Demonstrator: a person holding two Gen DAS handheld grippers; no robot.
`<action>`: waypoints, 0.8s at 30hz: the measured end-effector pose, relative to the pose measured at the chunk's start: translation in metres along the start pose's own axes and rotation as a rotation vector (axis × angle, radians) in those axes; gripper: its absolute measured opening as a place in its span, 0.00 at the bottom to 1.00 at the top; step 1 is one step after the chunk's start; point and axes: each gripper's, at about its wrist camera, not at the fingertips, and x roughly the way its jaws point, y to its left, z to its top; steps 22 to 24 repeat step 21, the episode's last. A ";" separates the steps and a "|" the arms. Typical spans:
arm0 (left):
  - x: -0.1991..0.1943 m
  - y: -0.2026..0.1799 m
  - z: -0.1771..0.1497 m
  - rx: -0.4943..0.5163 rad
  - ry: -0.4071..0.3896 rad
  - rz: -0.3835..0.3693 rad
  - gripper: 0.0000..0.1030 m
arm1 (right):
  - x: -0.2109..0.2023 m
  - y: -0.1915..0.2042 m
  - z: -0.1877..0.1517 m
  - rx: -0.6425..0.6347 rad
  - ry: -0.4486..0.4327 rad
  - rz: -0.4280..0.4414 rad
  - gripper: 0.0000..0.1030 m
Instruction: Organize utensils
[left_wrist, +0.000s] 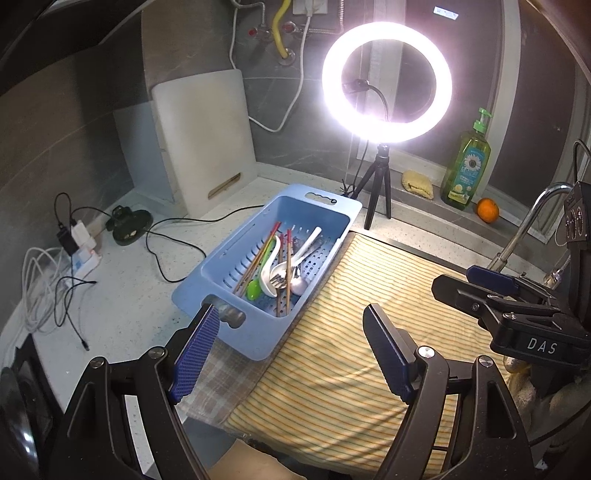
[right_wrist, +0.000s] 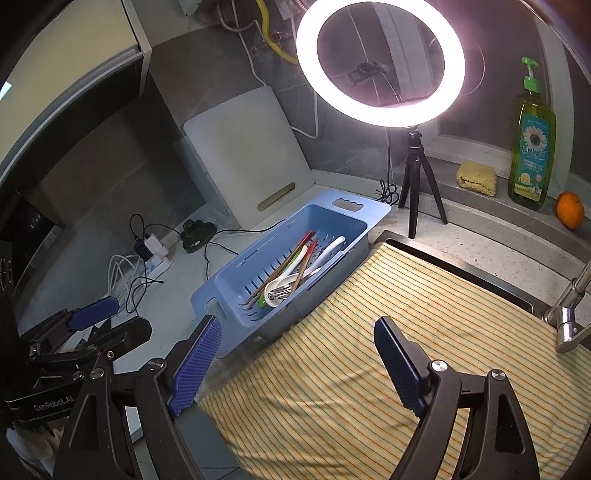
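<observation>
A blue perforated basket sits on the counter beside a yellow striped cloth. It holds several utensils: chopsticks, a white ladle spoon, a metal fork, a metal spoon and a green spoon. My left gripper is open and empty, just in front of the basket's near end. My right gripper is open and empty above the cloth's near left part. Each gripper shows in the other's view: right, left.
A lit ring light on a tripod stands behind the cloth. A white cutting board leans on the wall. Cables and a power strip lie left. A soap bottle, a sponge, an orange and a faucet are at right.
</observation>
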 end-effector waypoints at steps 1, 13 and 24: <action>0.000 0.000 0.000 0.002 0.001 -0.001 0.78 | 0.000 0.000 0.000 0.000 0.000 -0.001 0.80; 0.006 -0.003 0.001 0.013 0.005 0.009 0.81 | 0.002 -0.010 -0.002 0.036 0.011 -0.010 0.80; 0.010 -0.004 0.002 0.015 -0.007 0.008 0.81 | 0.007 -0.016 -0.001 0.047 0.022 -0.019 0.80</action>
